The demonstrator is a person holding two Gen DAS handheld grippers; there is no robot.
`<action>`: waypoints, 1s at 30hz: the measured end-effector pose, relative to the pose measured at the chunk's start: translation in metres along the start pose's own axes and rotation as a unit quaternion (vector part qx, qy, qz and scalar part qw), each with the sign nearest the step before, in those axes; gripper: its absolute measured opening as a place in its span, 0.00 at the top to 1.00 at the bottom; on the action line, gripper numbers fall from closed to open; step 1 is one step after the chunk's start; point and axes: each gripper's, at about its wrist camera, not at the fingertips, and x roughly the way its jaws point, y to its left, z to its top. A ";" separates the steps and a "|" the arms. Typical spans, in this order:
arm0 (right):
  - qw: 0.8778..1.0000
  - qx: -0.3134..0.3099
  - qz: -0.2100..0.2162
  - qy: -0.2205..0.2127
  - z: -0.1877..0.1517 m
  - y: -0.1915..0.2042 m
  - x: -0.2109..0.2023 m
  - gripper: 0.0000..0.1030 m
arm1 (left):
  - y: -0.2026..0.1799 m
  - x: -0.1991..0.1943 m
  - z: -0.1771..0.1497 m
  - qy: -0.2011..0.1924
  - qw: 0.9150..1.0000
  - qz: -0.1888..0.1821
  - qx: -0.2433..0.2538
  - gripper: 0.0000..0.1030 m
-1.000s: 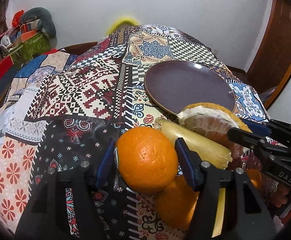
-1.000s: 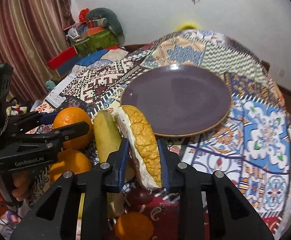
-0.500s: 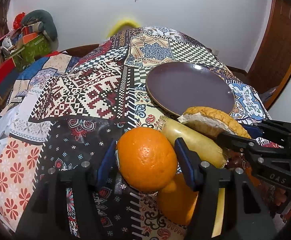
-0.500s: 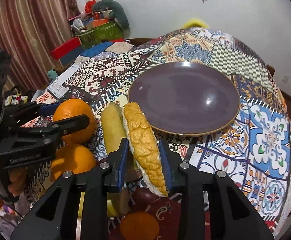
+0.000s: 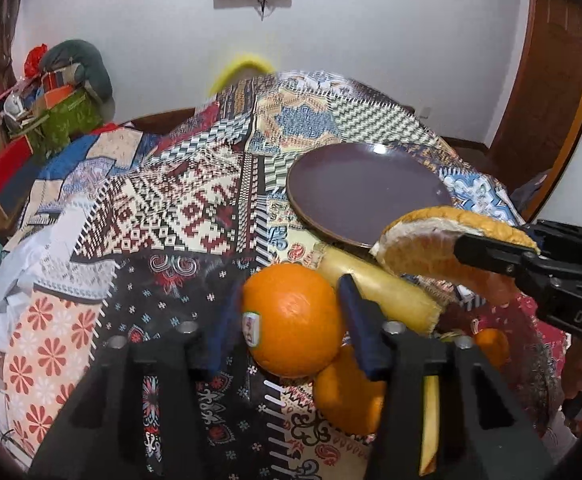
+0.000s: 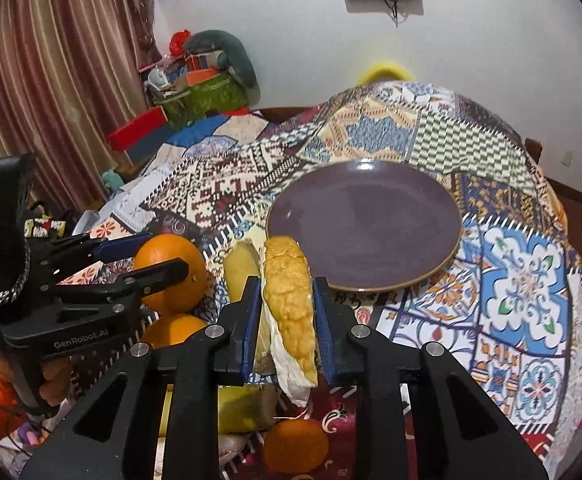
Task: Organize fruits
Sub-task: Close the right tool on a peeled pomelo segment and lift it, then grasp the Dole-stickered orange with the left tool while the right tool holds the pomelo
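My left gripper (image 5: 291, 320) is shut on a whole orange (image 5: 293, 318) with a sticker, held above the patterned cloth. My right gripper (image 6: 287, 316) is shut on a wedge of pomelo (image 6: 289, 300) with bumpy yellow rind; it also shows in the left wrist view (image 5: 447, 248), lifted at the near rim of the purple plate (image 6: 365, 224). The plate (image 5: 363, 188) holds nothing. A second orange (image 5: 349, 396) and a pale yellow piece of fruit (image 5: 375, 288) lie below the grippers.
A patchwork cloth (image 5: 179, 200) covers the table. A small orange (image 6: 295, 446) and dark fruits lie near the front. Boxes and a grey cushion (image 6: 211, 68) are stacked at the far left by a curtain. A wooden door (image 5: 551, 92) stands right.
Both grippers have risen with their fruit. The pomelo wedge has moved up and closer to the plate's near rim; the orange is lifted off the one below it.
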 end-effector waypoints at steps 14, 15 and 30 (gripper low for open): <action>1.000 0.017 -0.002 -0.010 -0.003 -0.006 -0.012 0.78 | 0.001 0.004 0.010 0.017 1.000 0.004 -0.003 0.29; 1.000 0.020 -0.001 -0.010 -0.003 -0.008 -0.013 0.78 | 0.001 0.008 0.009 0.025 1.000 0.003 -0.004 0.29; 0.999 0.047 -0.010 -0.018 -0.004 -0.026 -0.022 0.77 | -0.008 0.053 -0.006 0.081 0.997 0.005 -0.015 0.35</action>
